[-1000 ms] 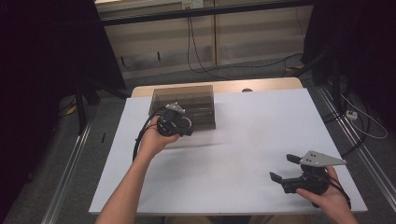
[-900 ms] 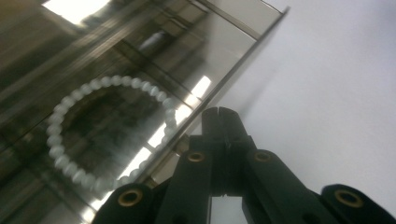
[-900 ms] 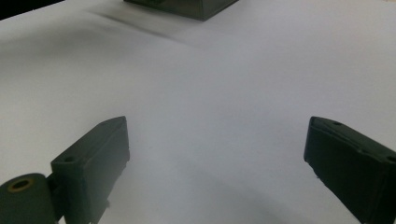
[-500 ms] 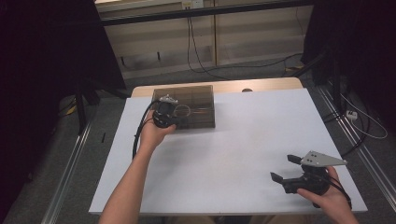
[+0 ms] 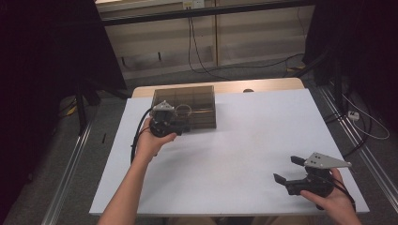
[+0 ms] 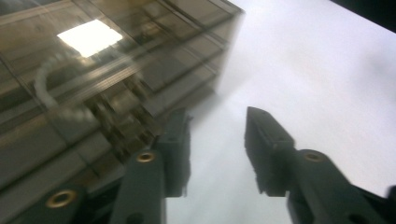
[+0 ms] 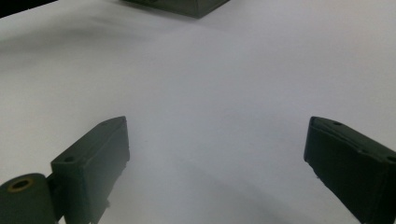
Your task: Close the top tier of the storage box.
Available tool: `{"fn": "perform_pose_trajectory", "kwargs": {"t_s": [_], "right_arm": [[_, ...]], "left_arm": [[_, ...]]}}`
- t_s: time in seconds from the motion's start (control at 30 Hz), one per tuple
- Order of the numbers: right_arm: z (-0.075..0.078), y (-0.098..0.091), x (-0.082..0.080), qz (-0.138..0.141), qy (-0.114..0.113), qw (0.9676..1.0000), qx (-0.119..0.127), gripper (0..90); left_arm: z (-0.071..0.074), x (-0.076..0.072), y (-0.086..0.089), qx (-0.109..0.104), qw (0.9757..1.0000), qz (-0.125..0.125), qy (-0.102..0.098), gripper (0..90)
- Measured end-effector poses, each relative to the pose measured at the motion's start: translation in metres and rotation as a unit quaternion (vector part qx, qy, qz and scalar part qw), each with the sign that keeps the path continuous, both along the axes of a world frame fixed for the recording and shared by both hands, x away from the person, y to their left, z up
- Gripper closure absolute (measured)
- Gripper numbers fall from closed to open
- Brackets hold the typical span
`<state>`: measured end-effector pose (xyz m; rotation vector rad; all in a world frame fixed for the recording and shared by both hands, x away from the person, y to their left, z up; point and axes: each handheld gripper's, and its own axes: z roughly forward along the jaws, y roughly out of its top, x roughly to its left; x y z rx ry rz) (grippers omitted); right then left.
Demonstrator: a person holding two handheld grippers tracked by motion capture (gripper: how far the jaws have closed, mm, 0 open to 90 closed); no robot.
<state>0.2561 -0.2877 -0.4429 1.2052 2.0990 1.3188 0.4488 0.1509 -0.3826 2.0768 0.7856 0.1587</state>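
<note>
At the lower right of the high view, nearest the camera, the right hand-held gripper [image 5: 285, 169] lies low over the white worktop [image 5: 244, 150] in the person's right hand [image 5: 335, 201], its jaws spread wide with nothing between them; its own view shows the two black jaws far apart at the bottom corners, bare white surface in the gap, and a dark box corner at the top edge. Farther up and to the left of the high view, the left forearm runs from the bottom edge to the left hand [image 5: 152, 143], which carries the left hand-held gripper [image 5: 185, 126] at the near left corner of the smoky, see-through box [image 5: 192, 101]. That box sits at the far edge of the worktop, left of centre — its lid on and its inner dividers faintly visible. In the left gripper view the jaws have just been opening and stand partly apart, released, with only white worktop between them; the jaw at the left of the frame lies against or just beside the box's edge — which, I cannot tell — while the box [image 6: 107, 79] takes up the upper left of that frame.
</note>
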Motion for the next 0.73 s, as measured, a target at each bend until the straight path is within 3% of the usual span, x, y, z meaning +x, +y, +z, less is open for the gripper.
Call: {"fn": "perform_pose_trajectory", "kwargs": {"t_s": [0.13,0.3,0.5,0.73], "right_arm": [[0.000,0.001,0.000,0.001,-0.001,1.0000,-0.001,6.4],[-0.001,0.001,0.000,0.000,0.002,1.0000,-0.001,6.4],[-0.002,0.001,0.000,0.001,0.002,1.0000,0.000,6.3],[-0.002,0.002,0.001,0.002,0.003,1.0000,-0.005,6.4]], "left_arm": [[-0.008,-0.021,0.016,-0.009,0.9999,-0.003,-0.003,47.5],[-0.018,-0.044,0.030,-0.019,0.9997,-0.014,-0.002,44.0],[-0.031,-0.065,0.041,-0.012,0.9998,-0.016,-0.010,33.3],[-0.039,-0.076,0.050,-0.006,0.9998,-0.006,-0.018,28.0]]}}
